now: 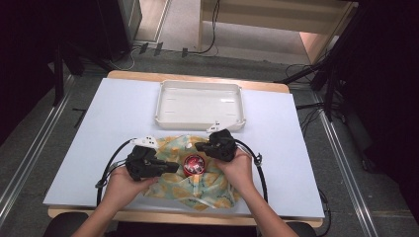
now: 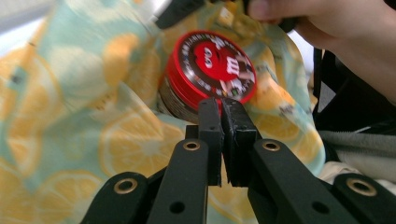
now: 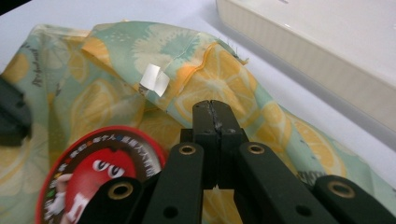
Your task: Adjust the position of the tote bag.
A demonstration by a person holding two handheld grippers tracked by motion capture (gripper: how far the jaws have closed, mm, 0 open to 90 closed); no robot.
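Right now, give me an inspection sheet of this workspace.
Surface: white board on a wooden table.
Job's things: lemon-print cloth spread at the near edge; red-lidded tin sits on it.
Clutter: empty white tray beyond the cloth.
Grippers: left gripper and right gripper both shut, jaws on either side of the tin; whether cloth is pinched cannot be told.
Cables: a black cable loops from each gripper; more lie on the floor.
Surroundings: grey floor, metal rails, dark stands.
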